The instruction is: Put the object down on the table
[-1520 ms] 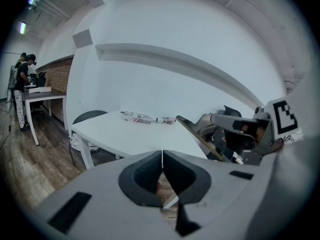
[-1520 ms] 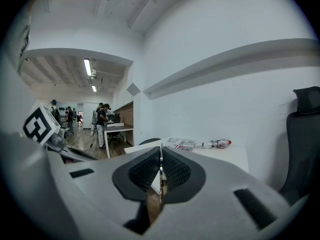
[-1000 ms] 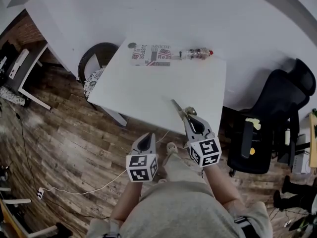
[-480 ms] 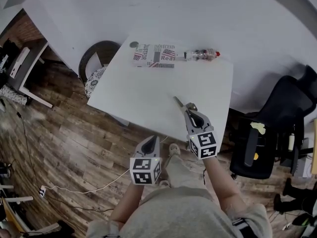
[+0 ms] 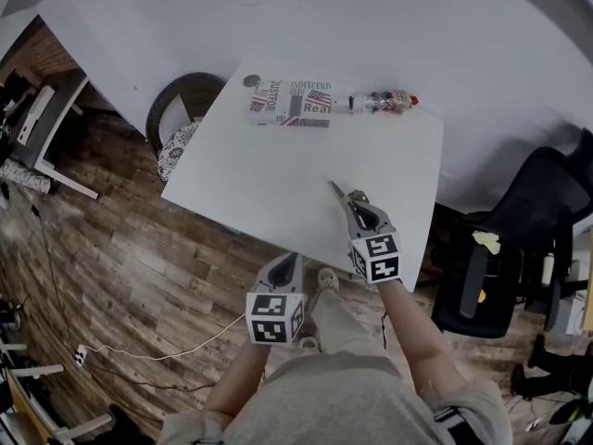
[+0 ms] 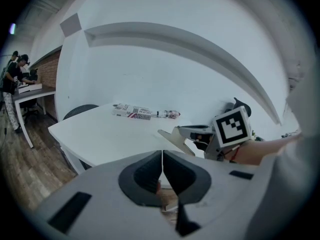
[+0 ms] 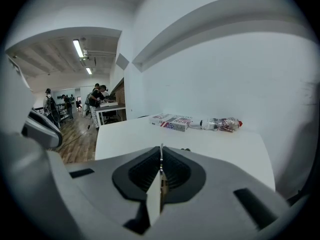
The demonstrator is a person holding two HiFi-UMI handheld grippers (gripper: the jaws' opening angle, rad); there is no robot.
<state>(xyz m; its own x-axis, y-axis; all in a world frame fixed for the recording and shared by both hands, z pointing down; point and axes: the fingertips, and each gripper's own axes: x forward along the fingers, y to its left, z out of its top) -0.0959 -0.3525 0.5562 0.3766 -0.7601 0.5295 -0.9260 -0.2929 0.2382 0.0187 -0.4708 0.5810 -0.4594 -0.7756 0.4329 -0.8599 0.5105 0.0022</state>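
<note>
My right gripper (image 5: 358, 209) is shut on a thin flat pale piece (image 5: 335, 193), which sticks out forward over the near right part of the white table (image 5: 269, 179). In the right gripper view the piece (image 7: 156, 194) shows edge-on between the pads. From the left gripper view it (image 6: 173, 138) looks like a beige sheet just above the tabletop. My left gripper (image 5: 286, 265) is shut on nothing and hangs in front of the table's near edge, left of the right one.
A flag-printed box (image 5: 289, 104) and a lying plastic bottle (image 5: 384, 101) rest along the table's far edge. A round dark chair (image 5: 176, 109) stands at the table's left and a black office chair (image 5: 519, 239) at its right. People stand at desks (image 7: 95, 104) far off.
The right gripper with the flat piece has sunk a little toward the tabletop and looks smaller from above. The left gripper has hardly moved.
</note>
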